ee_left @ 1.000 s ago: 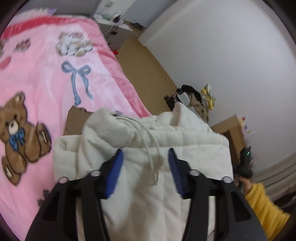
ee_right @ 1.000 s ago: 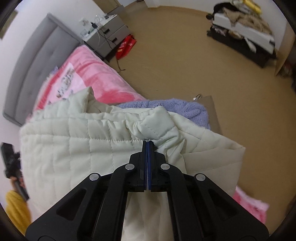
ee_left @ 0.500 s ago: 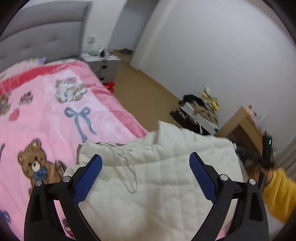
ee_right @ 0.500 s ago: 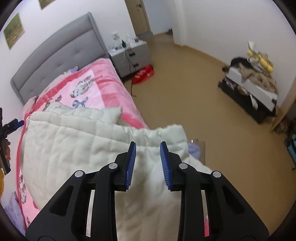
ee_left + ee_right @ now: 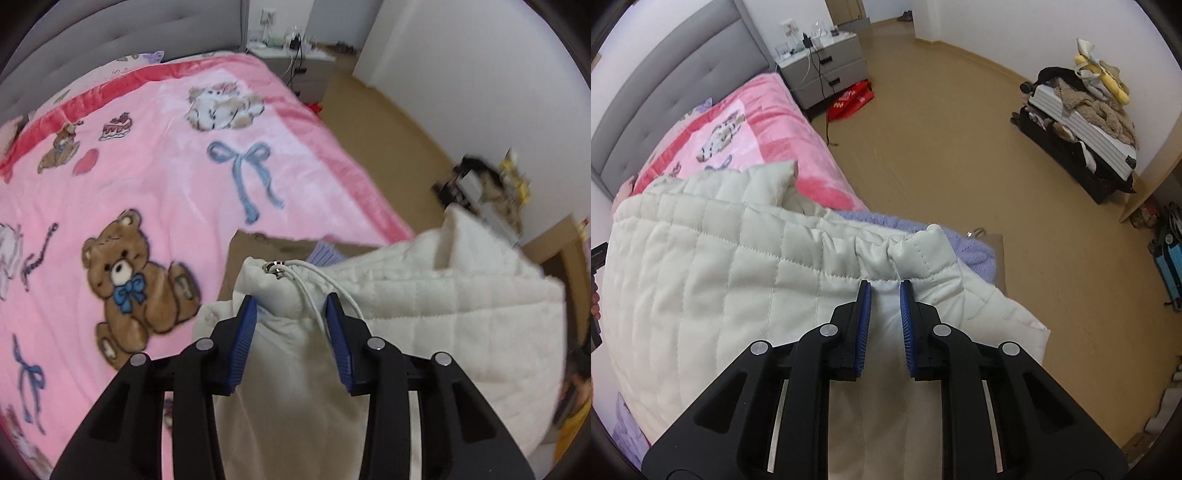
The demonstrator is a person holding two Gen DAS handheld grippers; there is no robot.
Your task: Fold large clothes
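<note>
Two grippers: both low in their frames, each with black arms and blue ribbed pads, both over the same garment.
Garment: cream quilted padded jacket [image 5: 443, 314], heaped across the lower centre and right of the left wrist view; in the right wrist view [image 5: 713, 288] it fills the lower left and centre.
Left gripper [image 5: 291, 306]: fingers parted, a bunched fold of the jacket between the pads; whether the pads press it, I cannot tell.
Drawcord: thin white cord [image 5: 317, 291] with a metal eyelet, running down between the left pads.
Right gripper [image 5: 885, 291]: fingers narrowly parted, jacket fabric in the gap, no firm pinch visible.
Bedding: pink plush blanket with teddy bears and blue bows [image 5: 147, 184], upper left.
Under the jacket: lilac knitted cloth [image 5: 975, 254] and brown cardboard [image 5: 258, 251].
Floor: tan, upper right of the right wrist view.
</note>
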